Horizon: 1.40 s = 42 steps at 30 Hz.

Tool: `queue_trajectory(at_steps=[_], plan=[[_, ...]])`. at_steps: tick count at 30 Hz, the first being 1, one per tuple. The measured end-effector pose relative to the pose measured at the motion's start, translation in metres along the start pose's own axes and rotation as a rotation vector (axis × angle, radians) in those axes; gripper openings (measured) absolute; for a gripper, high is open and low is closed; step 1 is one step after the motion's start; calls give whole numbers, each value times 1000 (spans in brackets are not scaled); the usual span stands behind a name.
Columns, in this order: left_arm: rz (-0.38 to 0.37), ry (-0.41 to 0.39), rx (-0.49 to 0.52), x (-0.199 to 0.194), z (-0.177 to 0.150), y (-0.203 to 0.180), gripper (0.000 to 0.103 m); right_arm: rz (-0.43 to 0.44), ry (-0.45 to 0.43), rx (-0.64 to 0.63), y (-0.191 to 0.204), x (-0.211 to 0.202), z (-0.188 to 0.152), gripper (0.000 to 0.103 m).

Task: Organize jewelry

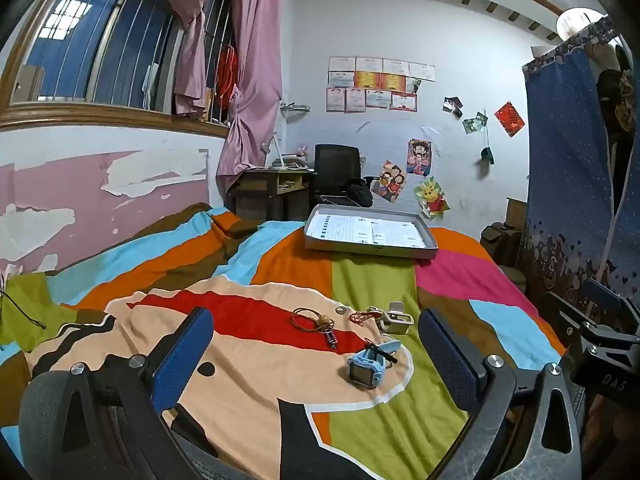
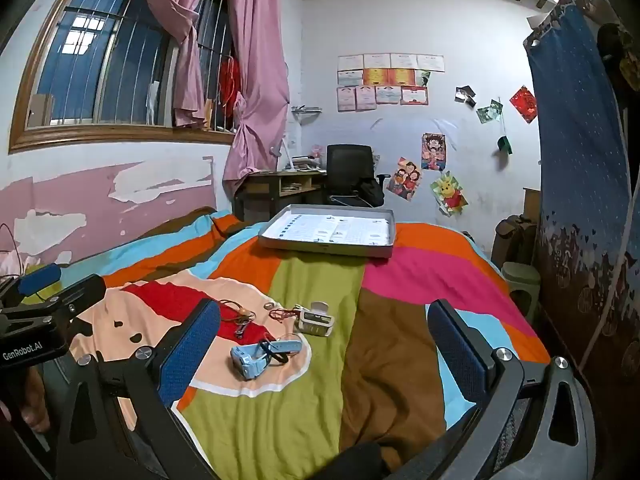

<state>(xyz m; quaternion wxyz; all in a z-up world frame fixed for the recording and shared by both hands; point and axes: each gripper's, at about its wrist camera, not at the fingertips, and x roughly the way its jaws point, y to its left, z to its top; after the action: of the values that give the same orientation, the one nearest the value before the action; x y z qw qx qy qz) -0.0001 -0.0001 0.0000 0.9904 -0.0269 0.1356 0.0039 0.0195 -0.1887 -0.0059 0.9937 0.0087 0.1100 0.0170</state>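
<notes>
We're holding the left gripper [image 1: 316, 354] w/ jaws spread wide, nothing between the blue pads, hovering over the striped bedspread [image 1: 372, 280] & pointing slightly down. Right gripper [image 2: 324, 350] is doing the same: jaws spread wide, empty

Jewelry is lying in a loose cluster on the bedspread, just ahead of both grippers. In the left view, the light blue watch [image 1: 366, 362] is sitting at approx 12 o'clock between the pads, nearest to us, w/ a black hair tie [image 1: 380, 351] resting across its strap. Past it, toward 11 o'clock, we're seeing a brown cord necklace [image 1: 310, 317] w/ a bead & a small dark charm. At 12 o'clock, further out, a little ring [image 1: 341, 311] is lying near a red string [image 1: 360, 316], and a small open white case [image 1: 394, 318] is sitting just beside the string at 1 o'clock

In the right view the same cluster is sitting at 11 o'clock, closer to the left pad; watch [image 2: 260, 354] nearest, case [image 2: 314, 319] behind it

The flat grey tray [image 1: 370, 250] is sitting well apart from the cluster, further up the bed at 12 o'clock, w/ a printed sheet lining it. Beyond the bed, a desk [image 1: 266, 186] & black chair [image 1: 336, 168] are standing against the far wall
</notes>
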Motion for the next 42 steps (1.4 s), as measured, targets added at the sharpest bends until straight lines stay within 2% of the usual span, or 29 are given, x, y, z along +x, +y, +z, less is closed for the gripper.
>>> queue_trajectory(at_steps=[42], plan=[[-5, 11, -13, 1, 0, 0, 103, 1, 5, 3, -1, 0, 0, 102]])
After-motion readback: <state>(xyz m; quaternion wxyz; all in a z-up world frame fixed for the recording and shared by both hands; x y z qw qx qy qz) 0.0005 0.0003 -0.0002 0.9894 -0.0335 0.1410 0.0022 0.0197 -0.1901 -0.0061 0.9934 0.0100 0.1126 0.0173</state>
